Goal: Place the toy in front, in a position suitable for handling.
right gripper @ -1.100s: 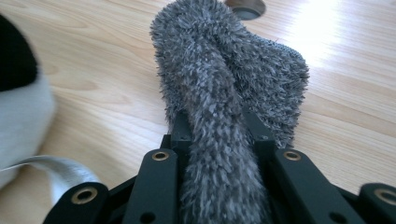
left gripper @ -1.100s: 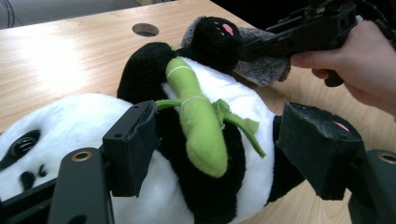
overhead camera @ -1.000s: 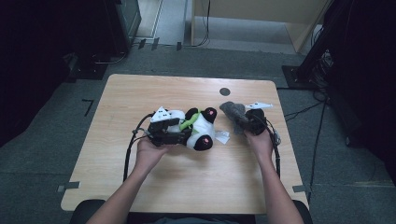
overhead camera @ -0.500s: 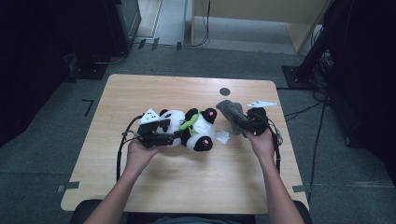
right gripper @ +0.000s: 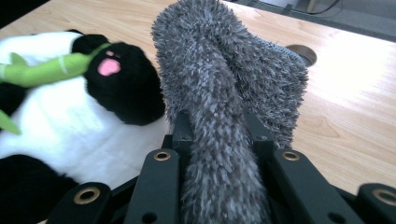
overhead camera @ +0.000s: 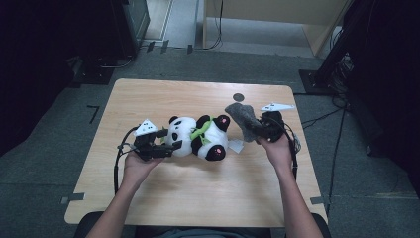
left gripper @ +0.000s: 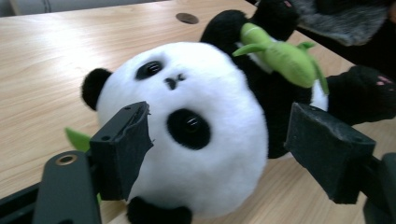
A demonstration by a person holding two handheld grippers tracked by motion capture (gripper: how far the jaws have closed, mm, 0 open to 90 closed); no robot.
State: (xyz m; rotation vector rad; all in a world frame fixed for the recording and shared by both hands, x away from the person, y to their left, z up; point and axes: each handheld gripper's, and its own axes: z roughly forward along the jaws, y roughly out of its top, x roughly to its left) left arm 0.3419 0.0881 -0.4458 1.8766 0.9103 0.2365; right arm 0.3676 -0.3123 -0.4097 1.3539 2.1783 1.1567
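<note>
A black and white panda toy (overhead camera: 198, 136) lies on its back in the middle of the wooden table (overhead camera: 198, 198), a green bamboo sprig (overhead camera: 200, 130) on its chest. My left gripper (overhead camera: 167, 143) sits at the panda's head (left gripper: 201, 135). Its jaws have just been opening and stand either side of the head; the right pad (left gripper: 327, 149) is clear of the plush. My right gripper (overhead camera: 257, 130), held above the table right of the panda, is shut on a grey fuzzy cloth (right gripper: 219, 93) that stands up between its jaws (overhead camera: 241, 116).
A round dark hole (overhead camera: 238, 97) sits in the tabletop behind the cloth. A white tag (overhead camera: 236, 145) lies by the panda's feet. Cables trail from both grippers. Grey floor and dark equipment surround the table.
My left gripper has drawn back to the left, uncovering the panda's head, and its jaws stand wider. The right gripper has risen a little with the grey cloth.
</note>
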